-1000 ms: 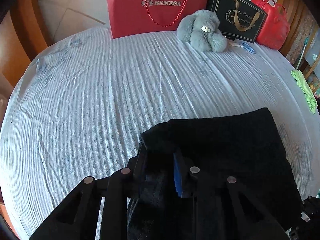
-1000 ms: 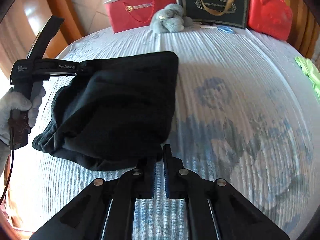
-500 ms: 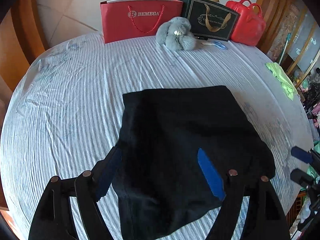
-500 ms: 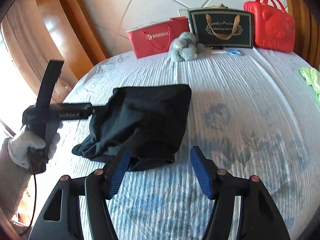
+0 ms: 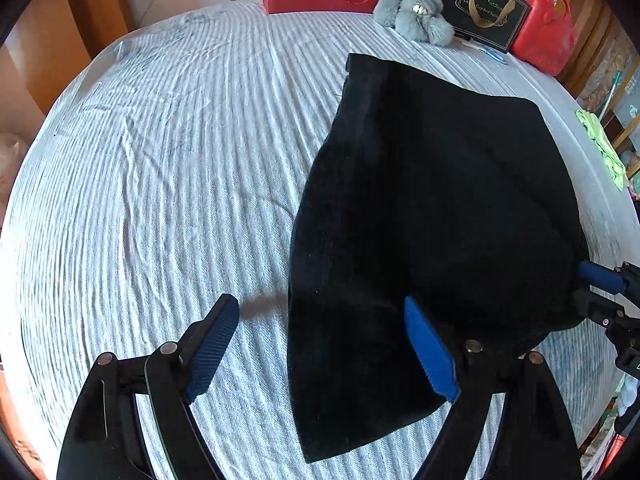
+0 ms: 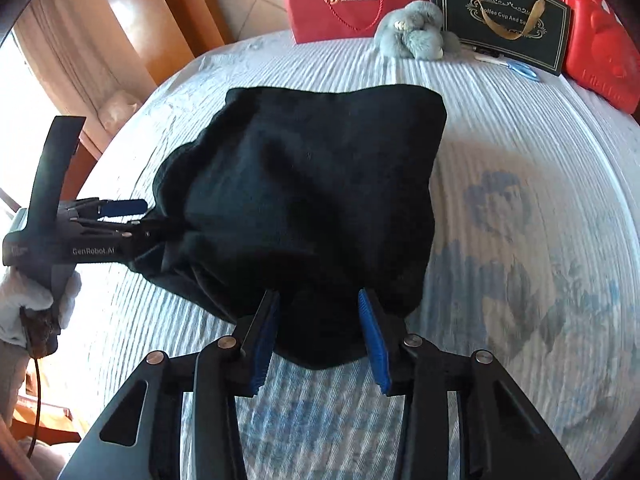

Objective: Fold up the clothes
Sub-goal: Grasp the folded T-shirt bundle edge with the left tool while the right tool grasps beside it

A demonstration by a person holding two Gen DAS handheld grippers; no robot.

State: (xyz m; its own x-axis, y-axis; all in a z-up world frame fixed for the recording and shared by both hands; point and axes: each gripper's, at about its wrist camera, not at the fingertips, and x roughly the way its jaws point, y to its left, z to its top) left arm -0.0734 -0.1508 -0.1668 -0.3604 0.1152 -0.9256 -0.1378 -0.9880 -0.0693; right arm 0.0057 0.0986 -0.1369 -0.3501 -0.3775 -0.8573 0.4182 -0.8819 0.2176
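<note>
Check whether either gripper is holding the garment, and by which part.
Neither grips it. The left gripper is opening beside the black garment's near edge; the right gripper is closing around its near edge, fingers not yet pressing.

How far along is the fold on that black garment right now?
Done: the black garment lies doubled over on the striped bedsheet, its far edge straight.
In hand: the left gripper is opening over the near corner, gripping nothing; the right gripper is closing around the bunched near edge, cloth between its fingers but not yet pinched.
Left: the near side is still rumpled, so likely one more fold and smoothing.
</note>
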